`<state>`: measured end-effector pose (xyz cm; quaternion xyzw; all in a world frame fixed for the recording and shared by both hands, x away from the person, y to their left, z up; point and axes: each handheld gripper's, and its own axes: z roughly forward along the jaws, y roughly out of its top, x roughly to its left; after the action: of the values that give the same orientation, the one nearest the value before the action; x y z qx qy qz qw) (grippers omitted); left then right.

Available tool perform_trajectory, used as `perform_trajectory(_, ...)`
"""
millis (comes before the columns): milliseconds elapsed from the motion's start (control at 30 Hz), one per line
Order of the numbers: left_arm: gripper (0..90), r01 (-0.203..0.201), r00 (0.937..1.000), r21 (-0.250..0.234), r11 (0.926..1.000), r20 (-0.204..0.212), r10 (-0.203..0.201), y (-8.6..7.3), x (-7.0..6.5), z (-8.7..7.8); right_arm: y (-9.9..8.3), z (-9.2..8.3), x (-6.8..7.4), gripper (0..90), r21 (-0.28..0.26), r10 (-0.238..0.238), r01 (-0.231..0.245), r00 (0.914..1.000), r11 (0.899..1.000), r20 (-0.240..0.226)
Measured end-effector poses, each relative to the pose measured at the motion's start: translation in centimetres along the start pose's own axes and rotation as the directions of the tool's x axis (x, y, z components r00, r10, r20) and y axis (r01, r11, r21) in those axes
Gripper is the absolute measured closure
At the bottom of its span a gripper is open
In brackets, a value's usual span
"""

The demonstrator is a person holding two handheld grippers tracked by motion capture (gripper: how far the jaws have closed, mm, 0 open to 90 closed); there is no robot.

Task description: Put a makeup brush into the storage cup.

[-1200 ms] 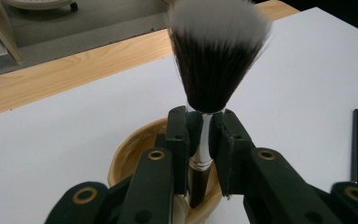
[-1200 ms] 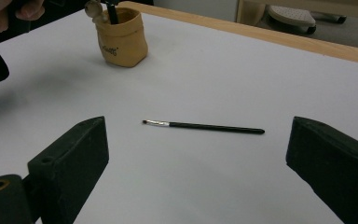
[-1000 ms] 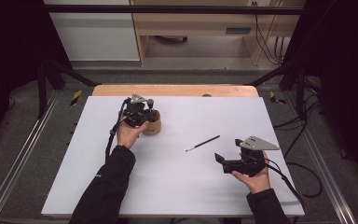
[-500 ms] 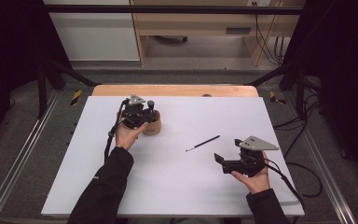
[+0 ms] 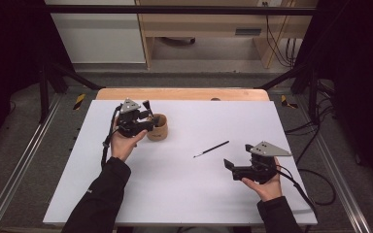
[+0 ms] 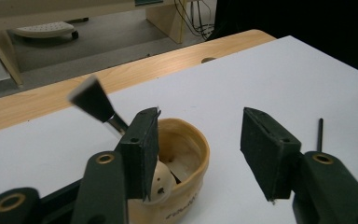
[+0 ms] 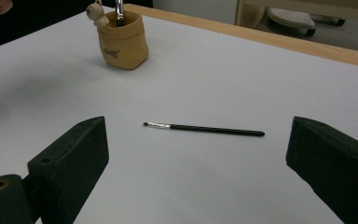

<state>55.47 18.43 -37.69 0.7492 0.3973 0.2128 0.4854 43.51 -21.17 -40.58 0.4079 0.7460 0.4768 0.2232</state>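
— How many brushes?
— Two. One wide brush (image 6: pixel 93 99) stands in the single tan holder (image 5: pixel 157 127) on the white table (image 5: pixel 184 194), just beside the left claw (image 5: pixel 149 115), whose jaws have just been opening, nothing pinched.
— The other?
— The thin brush (image 7: pixel 204 128) lies flat mid-table before the right claw (image 7: pixel 196 163), spread and empty.

White table (image 5: pixel 291 131) with wooden far edge (image 5: pixel 184 93), grey floor (image 5: pixel 19 145) around, pale wooden furniture (image 5: pixel 209 29) at far side, cables (image 5: pixel 277 34) far right, dark surroundings left and right
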Motion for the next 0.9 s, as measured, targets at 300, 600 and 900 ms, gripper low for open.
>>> perform_trajectory(300, 36.1, -0.009, 0.9998, -0.029, 0.9995, 0.015, 0.010, -0.9, -0.4, -3.3, 0.1, -0.3, -0.1, 6.2, -0.011, 0.006, -0.006, 1.0000, 1.000, -0.003)
perform_trajectory(600, 29.5, -0.015, 0.9992, -0.057, 0.9983, 0.036, 0.017, -2.3, -1.2, -6.1, 0.2, -0.4, -0.1, 6.4, -0.016, 0.002, -0.002, 1.0000, 1.000, 0.001)
perform_trajectory(900, 22.8, -0.039, 0.9984, -0.062, 0.9973, 0.038, 0.041, -4.4, -2.2, -7.9, 0.2, -0.5, -0.2, 6.5, -0.015, 0.005, -0.005, 1.0000, 1.000, 0.003)
